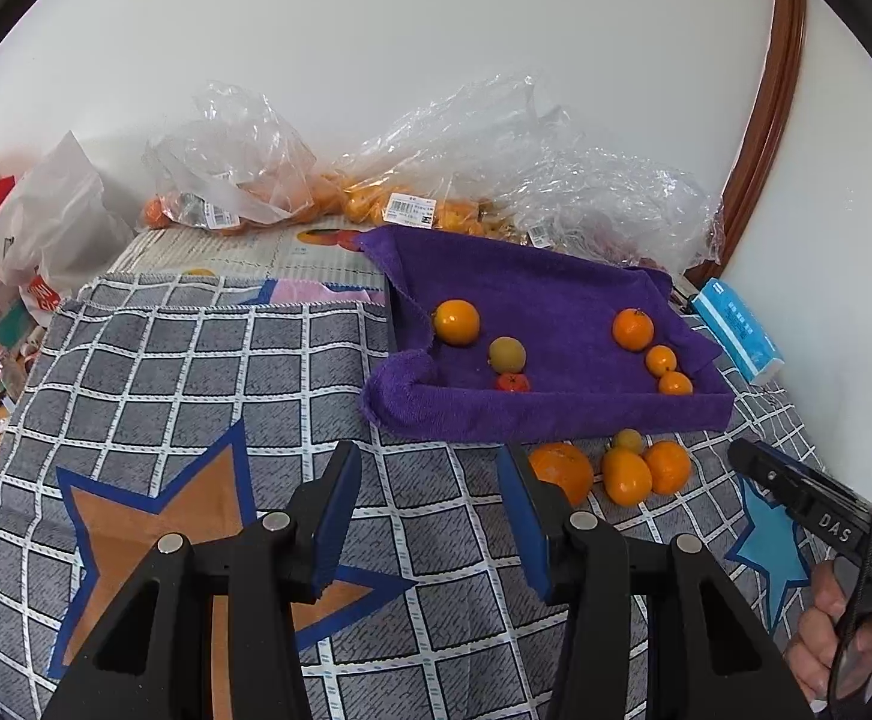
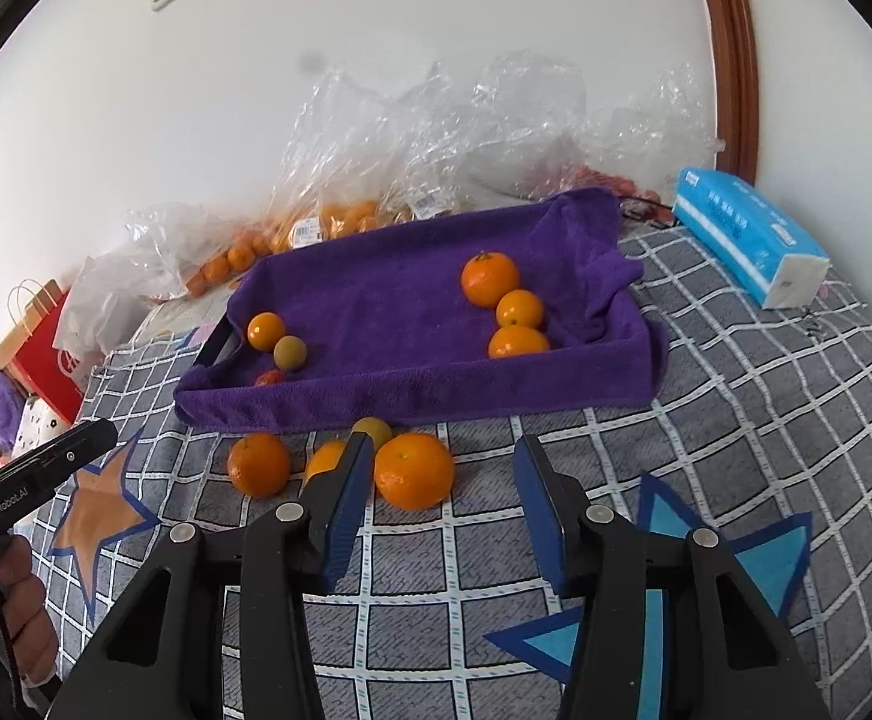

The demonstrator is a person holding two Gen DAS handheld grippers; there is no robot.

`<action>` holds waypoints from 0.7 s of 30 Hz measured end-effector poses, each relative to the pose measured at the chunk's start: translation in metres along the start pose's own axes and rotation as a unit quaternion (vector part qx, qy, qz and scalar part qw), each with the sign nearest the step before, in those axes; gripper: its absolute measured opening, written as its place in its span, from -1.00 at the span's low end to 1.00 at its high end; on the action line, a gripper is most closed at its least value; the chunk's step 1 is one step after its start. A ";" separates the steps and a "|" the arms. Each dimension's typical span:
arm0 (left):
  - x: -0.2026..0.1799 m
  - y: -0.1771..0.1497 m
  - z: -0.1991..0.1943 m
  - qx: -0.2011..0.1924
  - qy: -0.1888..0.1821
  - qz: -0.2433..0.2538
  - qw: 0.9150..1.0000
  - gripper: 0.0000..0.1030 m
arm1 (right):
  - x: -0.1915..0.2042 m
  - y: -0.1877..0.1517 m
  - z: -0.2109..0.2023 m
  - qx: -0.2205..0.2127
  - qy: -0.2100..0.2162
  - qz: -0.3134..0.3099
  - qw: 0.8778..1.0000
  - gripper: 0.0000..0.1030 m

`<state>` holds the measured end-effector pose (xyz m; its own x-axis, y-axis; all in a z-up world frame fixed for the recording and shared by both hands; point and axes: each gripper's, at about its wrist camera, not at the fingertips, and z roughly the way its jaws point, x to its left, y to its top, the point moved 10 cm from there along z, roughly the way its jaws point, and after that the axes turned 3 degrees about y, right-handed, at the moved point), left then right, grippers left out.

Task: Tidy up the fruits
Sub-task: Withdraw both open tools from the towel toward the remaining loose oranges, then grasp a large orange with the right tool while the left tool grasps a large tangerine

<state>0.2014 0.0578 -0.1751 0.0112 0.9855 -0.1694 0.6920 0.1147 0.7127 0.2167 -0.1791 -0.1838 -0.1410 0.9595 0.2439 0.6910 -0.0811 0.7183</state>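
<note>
- A purple towel-lined tray [image 2: 387, 300] sits on a grey checked cloth [image 2: 736, 396].
- Inside the tray, at its left end: an orange [image 2: 266, 331], a greenish-brown fruit [image 2: 290, 353] and a small red fruit [image 2: 269, 377], close together.
- At its right end: three oranges [image 2: 514, 309] in a touching line.
- On the cloth just in front of the tray: four loose fruits [image 2: 339, 465], three orange and one yellowish, bunched together.
- The left gripper [image 1: 429, 510] hangs over the cloth left of the loose fruits, its jaws spread apart and holding nothing.
- The right gripper [image 2: 445, 501] hangs just before the loose fruits, its jaws also spread and holding nothing.
- Behind the tray: clear plastic bags [image 2: 436, 138] of oranges, and a blue tissue pack [image 2: 748, 234] to the right.
</note>
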 end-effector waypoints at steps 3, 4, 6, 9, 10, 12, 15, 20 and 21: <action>-0.001 -0.002 0.003 0.009 -0.005 0.001 1.000 -0.13 | 0.003 -0.004 0.009 0.011 0.005 -0.003 1.000 -0.09; 0.000 -0.003 0.004 0.009 -0.002 0.001 1.000 -0.13 | 0.005 -0.005 0.011 0.013 0.003 -0.007 1.000 -0.11; 0.004 -0.005 0.004 0.010 0.003 0.002 1.000 -0.13 | 0.007 -0.007 0.014 0.017 0.001 -0.014 1.000 -0.14; 0.011 -0.010 0.008 0.016 0.002 -0.002 1.000 -0.13 | 0.010 -0.009 0.020 0.022 0.000 -0.022 1.000 -0.17; 0.014 -0.013 0.010 0.024 -0.002 -0.007 1.000 -0.13 | 0.010 -0.009 0.023 0.023 -0.001 -0.023 0.999 -0.17; 0.016 -0.017 0.015 0.039 -0.014 -0.014 0.999 -0.13 | 0.010 -0.010 0.028 0.027 0.001 -0.019 0.999 -0.18; 0.021 -0.022 0.019 0.048 -0.020 -0.020 0.998 -0.13 | 0.014 -0.012 0.037 0.037 0.008 -0.018 0.999 -0.20; 0.025 -0.025 0.017 0.047 -0.029 -0.022 0.998 -0.13 | 0.015 -0.018 0.052 0.049 -0.012 -0.041 0.998 -0.21; 0.025 -0.025 0.017 0.047 -0.030 -0.021 0.998 -0.13 | 0.016 -0.020 0.054 0.052 -0.011 -0.048 0.997 -0.21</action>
<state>0.1970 0.0774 -0.2084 0.0221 0.9704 -0.2404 0.7573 0.1408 0.6378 0.2392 -0.1475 -0.2298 -0.1952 0.9672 0.1627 0.7451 0.0384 0.6658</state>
